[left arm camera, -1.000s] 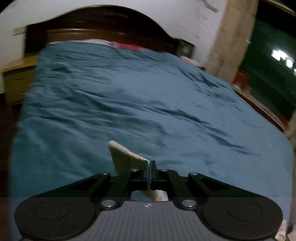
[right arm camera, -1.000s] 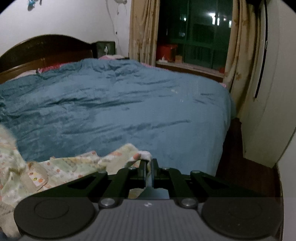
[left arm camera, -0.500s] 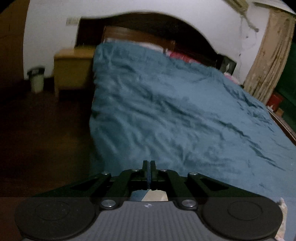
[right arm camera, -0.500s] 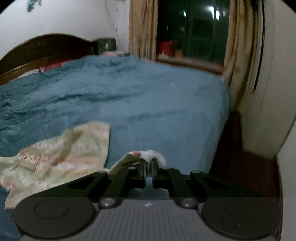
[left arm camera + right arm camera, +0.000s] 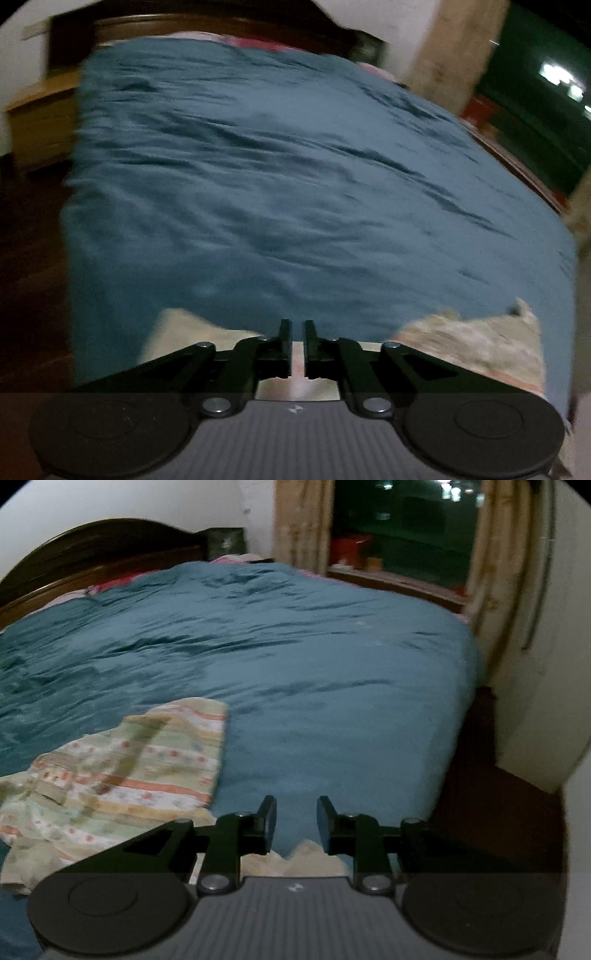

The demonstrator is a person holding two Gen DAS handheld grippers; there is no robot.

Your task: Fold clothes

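Now both tongs have just been opening and let go. The right tongs (image 5: pixel 296 821) stand apart with nothing pinched; the left tongs (image 5: pixel 297 345) show a thin gap. The striped baby shirt (image 5: pixel 147 768) lies on the blue bed cover (image 5: pixel 295 664), so this fold looks done.

Garment (image 5: pixel 122 775) on bed (image 5: pixel 295 657) — window (image 5: pixel 402 528) behind, right.

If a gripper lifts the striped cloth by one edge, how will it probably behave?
The striped cloth probably droops, since it lies wrinkled and limp on the blue blanket. It looks thin, so likely light. Pushed, it would likely bunch rather than slide.
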